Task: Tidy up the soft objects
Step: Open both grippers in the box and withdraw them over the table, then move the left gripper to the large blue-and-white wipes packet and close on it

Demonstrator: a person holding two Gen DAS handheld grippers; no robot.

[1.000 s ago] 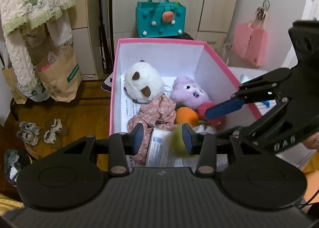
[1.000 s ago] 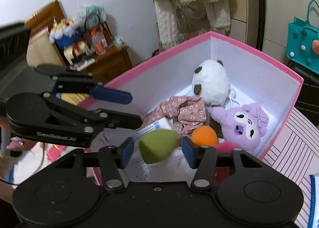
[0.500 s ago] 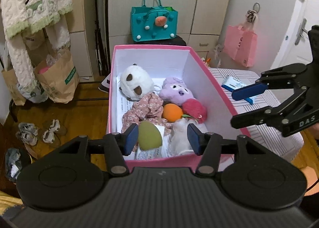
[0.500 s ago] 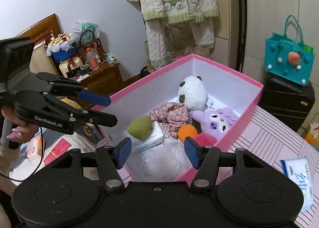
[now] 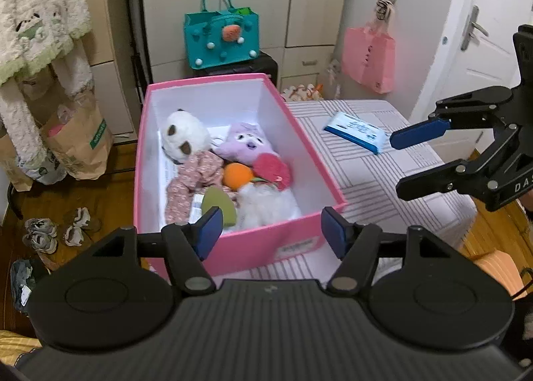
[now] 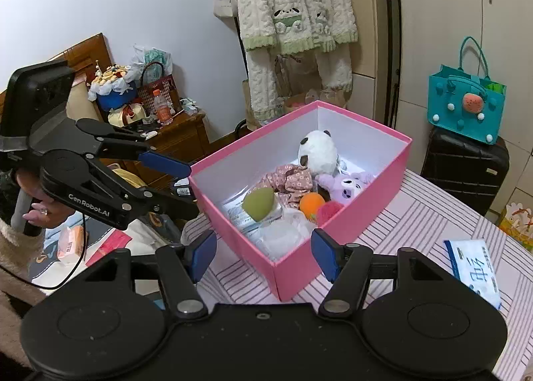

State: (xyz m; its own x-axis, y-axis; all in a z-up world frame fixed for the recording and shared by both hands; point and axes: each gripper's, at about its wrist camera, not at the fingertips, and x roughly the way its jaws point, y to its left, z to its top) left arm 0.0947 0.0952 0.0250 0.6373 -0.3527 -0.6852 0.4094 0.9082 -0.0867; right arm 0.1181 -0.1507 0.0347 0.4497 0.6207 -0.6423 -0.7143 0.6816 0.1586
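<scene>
A pink box (image 5: 293, 246) (image 6: 363, 214) stands on a striped table. In it lie a white panda plush (image 5: 185, 138) (image 6: 316, 151), a purple plush (image 5: 245, 146) (image 6: 346, 183), a floral cloth (image 5: 193, 174), an orange ball (image 5: 237, 174) (image 6: 311, 202), a red pompom (image 5: 271, 164), a white fluffy thing (image 5: 266, 204) and a green egg-shaped sponge (image 5: 218, 204) (image 6: 259, 203). My left gripper (image 5: 271, 231) is open and empty, in front of the box. My right gripper (image 6: 263, 252) is open and empty, at the box's near corner.
A blue and white tissue pack (image 5: 354, 131) (image 6: 473, 267) lies on the table to the right of the box. A teal bag (image 5: 221, 36) sits on a black suitcase behind. Shoes (image 5: 43, 234) and paper bags (image 5: 78, 144) are on the wooden floor to the left.
The green sponge left my right gripper and now lies in the box. Both grippers have pulled back from over the box and their jaws stand wider.
</scene>
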